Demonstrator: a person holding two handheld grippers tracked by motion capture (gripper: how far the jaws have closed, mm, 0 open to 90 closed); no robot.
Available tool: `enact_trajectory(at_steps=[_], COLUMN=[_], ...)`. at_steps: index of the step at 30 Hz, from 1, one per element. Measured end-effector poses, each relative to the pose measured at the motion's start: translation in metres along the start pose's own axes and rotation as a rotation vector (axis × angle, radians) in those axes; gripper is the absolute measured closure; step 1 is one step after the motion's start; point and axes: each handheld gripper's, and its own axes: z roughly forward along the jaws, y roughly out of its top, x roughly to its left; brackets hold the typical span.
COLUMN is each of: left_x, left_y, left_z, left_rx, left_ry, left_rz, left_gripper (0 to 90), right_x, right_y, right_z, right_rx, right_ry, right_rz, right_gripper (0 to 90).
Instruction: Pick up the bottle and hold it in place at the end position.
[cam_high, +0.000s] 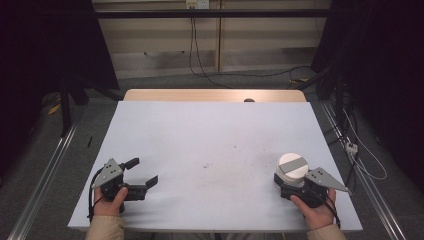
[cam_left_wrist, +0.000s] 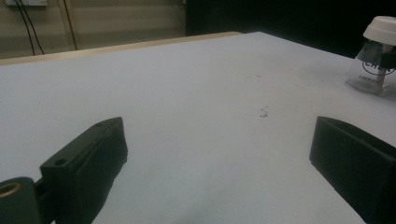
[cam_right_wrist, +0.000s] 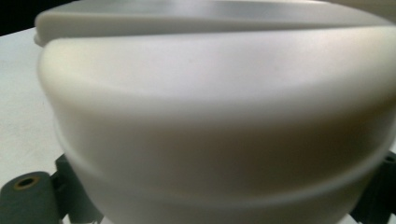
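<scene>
Plainly, we see the pale worktop (cam_high: 210, 150) bearing one jar (cam_high: 291, 170) near its right front edge, upright, white lid up, contents hidden. Our right gripper (cam_high: 286, 184) has fingers pinching it; our left gripper (cam_high: 141, 172) fingers are spread.

A clear jar (cam_high: 291, 172) with a white lid (cam_high: 292, 163) was seen upright at the lower right of the high view, on the pale table top. A grey strip was laid across the lid's flat top. At the upper right of the left gripper view, dark print was made out on its transparent wall.
</scene>
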Motion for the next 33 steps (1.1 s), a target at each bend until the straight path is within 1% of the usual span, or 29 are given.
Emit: enact_trajectory(at_steps=[3,4,6,9,14,17,20,22,26,28,33], left_x=[0.0,0.0,0.0,0.0,-0.001,-0.001,-0.002,-0.003,-0.003,-0.002,-0.001], left_y=[0.0,0.001,0.001,0.001,0.002,0.002,0.002,0.002,0.002,0.002,0.002], left_z=[0.001,0.002,0.003,0.004,0.005,0.006,0.006,0.007,0.007,0.007,0.007], left_rx=[0.002,0.001,-0.005,-0.005,-0.007,-0.01,-0.009,-0.001,0.001,-0.001,-0.001], left_ry=[-0.005,-0.006,-0.005,-0.004,-0.01,-0.012,-0.013,-0.014,-0.017,-0.021,-0.02], left_rz=[0.005,0.002,0.003,-0.002,0.004,0.0,-0.003,0.009,0.01,0.005,0.005], left_gripper=[3.7,3.7,3.8,3.8,3.8,3.8,3.8,3.8,3.8,3.8,3.8], right_x=[-0.001,-0.001,0.0,-0.001,-0.004,-0.003,0.0,0.002,0.006,0.007,0.011], right_y=[0.0,0.0,0.0,0.001,0.003,0.006,0.011,0.014,0.021,0.025,0.032], right_z=[0.0,0.0,0.0,0.0,0.0,0.002,0.005,0.008,0.015,0.018,0.027], right_rx=[0.003,0.001,-0.008,-0.014,-0.016,-0.024,-0.038,-0.041,-0.046,-0.053,-0.058], right_ry=[0.015,0.026,0.029,0.03,0.039,0.043,0.056,0.068,0.082,0.092,0.106], right_rz=[0.011,0.006,-0.006,-0.021,-0.011,-0.034,-0.038,-0.047,-0.065,-0.06,-0.067], right_gripper=[12.3,16.1,17.4,18.2,18.7,18.7,18.7,18.7,18.8,18.8,18.8])
